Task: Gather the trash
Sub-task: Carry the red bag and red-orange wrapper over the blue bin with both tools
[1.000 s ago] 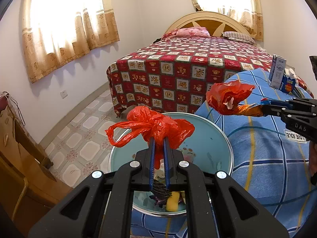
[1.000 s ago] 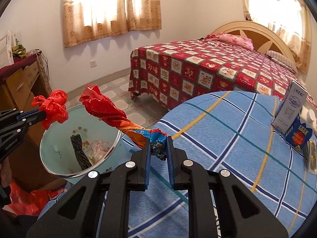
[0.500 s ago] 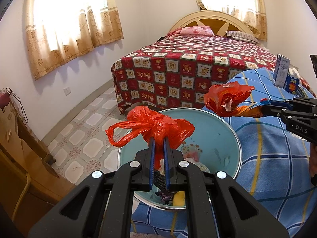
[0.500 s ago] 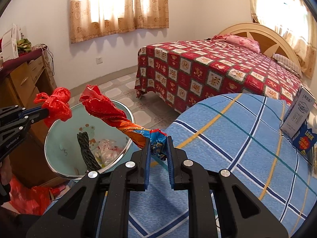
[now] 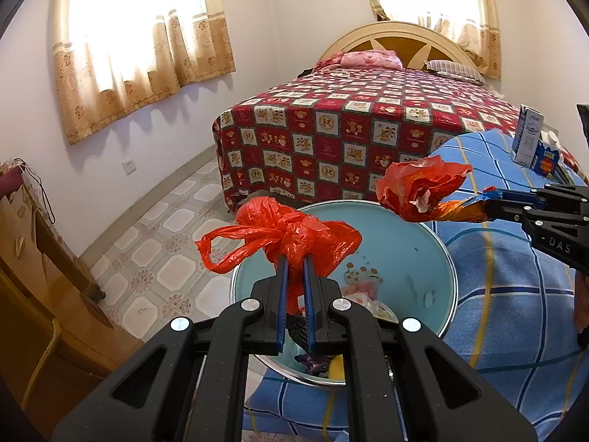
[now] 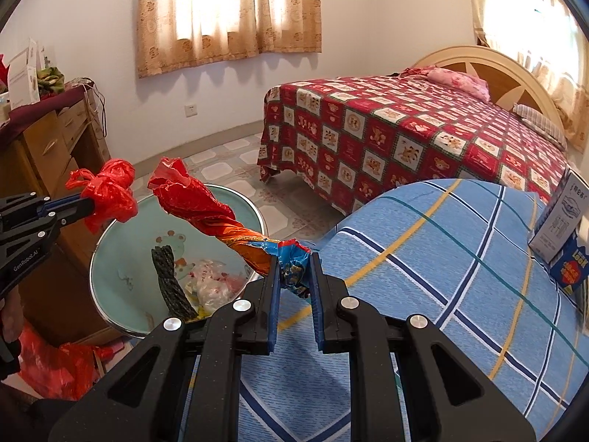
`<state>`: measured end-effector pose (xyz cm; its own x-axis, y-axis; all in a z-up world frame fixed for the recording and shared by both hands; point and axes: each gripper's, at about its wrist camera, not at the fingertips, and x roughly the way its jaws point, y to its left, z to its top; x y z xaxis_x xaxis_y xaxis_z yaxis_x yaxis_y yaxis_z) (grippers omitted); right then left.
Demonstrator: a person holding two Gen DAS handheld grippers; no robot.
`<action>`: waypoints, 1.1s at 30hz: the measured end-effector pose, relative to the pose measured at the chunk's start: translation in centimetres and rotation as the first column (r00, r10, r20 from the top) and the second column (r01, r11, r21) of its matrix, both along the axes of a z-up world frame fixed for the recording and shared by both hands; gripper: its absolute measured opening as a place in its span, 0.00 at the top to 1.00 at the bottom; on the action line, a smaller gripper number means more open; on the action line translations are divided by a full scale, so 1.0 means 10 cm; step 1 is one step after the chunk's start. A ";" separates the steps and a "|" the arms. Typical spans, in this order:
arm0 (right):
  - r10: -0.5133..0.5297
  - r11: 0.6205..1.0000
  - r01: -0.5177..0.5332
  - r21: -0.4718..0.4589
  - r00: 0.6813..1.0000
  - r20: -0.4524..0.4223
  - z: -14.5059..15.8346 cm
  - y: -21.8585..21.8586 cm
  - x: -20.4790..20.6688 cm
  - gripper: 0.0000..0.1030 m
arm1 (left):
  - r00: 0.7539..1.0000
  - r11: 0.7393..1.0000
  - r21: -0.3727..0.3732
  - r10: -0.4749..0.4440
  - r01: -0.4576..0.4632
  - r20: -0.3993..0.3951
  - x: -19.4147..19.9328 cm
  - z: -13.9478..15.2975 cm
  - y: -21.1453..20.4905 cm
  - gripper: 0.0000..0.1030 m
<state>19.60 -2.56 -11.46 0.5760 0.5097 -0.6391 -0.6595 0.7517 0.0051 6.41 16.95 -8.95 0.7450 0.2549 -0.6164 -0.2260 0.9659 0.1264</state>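
Observation:
My left gripper (image 5: 294, 261) is shut on a knotted red plastic bag (image 5: 294, 235) and holds it over the near rim of a light blue basin (image 5: 401, 235) that holds trash. My right gripper (image 6: 293, 258) is shut on a twisted red and orange snack wrapper (image 6: 210, 210), whose free end reaches out over the basin (image 6: 125, 269). In the left wrist view the wrapper (image 5: 419, 191) hangs over the basin's far right rim. The red bag also shows in the right wrist view (image 6: 110, 191), left of the wrapper.
The basin rests at the edge of a blue plaid cloth (image 6: 441, 258). Boxes (image 6: 563, 228) stand at the cloth's far right. A bed with a red patterned cover (image 5: 368, 125) is behind. A wooden dresser (image 6: 44, 147) stands to the left. Another red bag (image 6: 55, 364) lies low beside it.
Both grippers have moved closer over the basin with their loads. The wrapper's free end now reaches further over the basin.

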 end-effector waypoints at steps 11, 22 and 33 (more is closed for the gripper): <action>0.008 1.000 -0.008 -0.003 1.000 0.000 -0.01 0.05 -0.02 0.85 | 1.000 1.000 -0.002 0.009 -0.009 0.002 -0.05 0.00 0.07 0.92; 0.017 1.000 -0.017 -0.001 1.000 0.000 -0.03 0.11 -0.04 0.85 | 1.000 1.000 -0.002 0.020 -0.020 0.008 -0.10 0.00 0.13 0.92; 0.025 1.000 -0.025 -0.002 1.000 0.003 -0.03 0.15 -0.05 0.85 | 0.999 0.999 0.000 0.035 -0.035 0.011 -0.12 0.01 0.16 0.92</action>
<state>19.13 -1.05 -11.75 0.5647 0.5225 -0.6388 -0.6781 0.7349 0.0017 5.16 18.53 -8.82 0.7421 0.2810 -0.6086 -0.2612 0.9573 0.1236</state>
